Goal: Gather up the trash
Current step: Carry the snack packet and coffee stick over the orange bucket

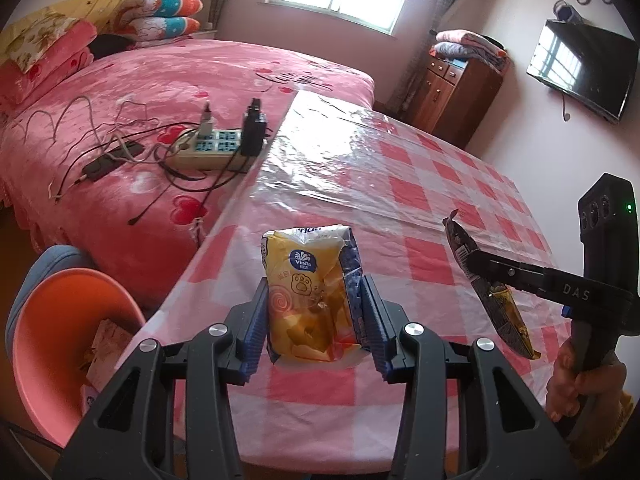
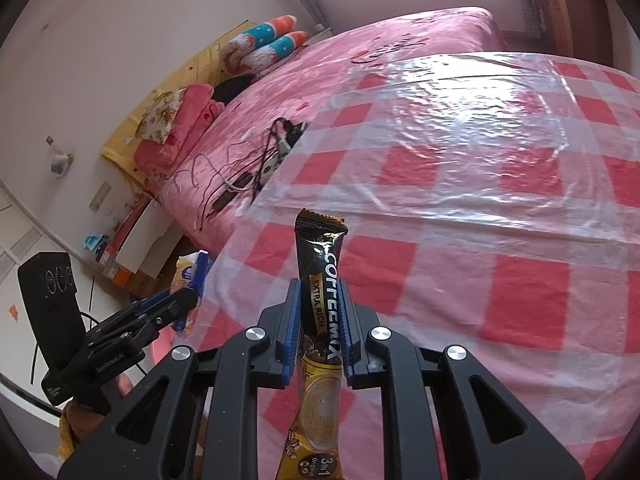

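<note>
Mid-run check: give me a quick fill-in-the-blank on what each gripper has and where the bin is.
1. The left gripper is shut on a yellow Vinda ____ packet.
2. The right gripper clamps a black-and-gold stick sachet printed COFFEEMIX EXTRA ____.
3. The orange-pink plastic bin stands beside the table whose checked cloth is white and ____.

Missing words: tissue; RICH; red

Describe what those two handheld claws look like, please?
Both claws, left and right, are black frames with cut-out slots, silver round bolts and ridged blue fingers. The right one carries white "DAS" lettering and a green light. Bare hand grips its handle.
</note>
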Demonstrator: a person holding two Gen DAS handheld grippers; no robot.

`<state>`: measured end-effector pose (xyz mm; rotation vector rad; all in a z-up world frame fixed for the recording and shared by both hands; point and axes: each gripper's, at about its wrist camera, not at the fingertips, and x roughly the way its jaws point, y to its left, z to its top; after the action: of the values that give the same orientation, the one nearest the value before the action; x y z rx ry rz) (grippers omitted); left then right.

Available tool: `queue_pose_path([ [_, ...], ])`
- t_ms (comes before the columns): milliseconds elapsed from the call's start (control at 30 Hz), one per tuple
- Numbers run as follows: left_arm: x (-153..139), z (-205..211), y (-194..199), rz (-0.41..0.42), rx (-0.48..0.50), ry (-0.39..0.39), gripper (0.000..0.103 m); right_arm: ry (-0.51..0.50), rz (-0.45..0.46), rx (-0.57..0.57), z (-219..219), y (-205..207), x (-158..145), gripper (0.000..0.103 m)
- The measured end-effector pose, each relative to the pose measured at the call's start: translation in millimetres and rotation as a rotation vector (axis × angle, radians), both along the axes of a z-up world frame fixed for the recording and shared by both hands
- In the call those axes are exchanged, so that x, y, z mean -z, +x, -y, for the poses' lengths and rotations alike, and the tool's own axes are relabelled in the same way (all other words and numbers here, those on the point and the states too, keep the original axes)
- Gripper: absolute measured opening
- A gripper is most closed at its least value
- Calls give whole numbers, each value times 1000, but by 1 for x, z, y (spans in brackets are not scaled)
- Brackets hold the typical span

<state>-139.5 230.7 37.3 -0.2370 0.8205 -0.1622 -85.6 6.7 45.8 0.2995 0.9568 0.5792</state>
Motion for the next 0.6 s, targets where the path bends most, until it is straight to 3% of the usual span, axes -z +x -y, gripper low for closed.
queue_pose_path([
  [600, 8, -76, -29, -6, -144, -44, 46, 29, -44, -188, -93, 1, -6, 19],
])
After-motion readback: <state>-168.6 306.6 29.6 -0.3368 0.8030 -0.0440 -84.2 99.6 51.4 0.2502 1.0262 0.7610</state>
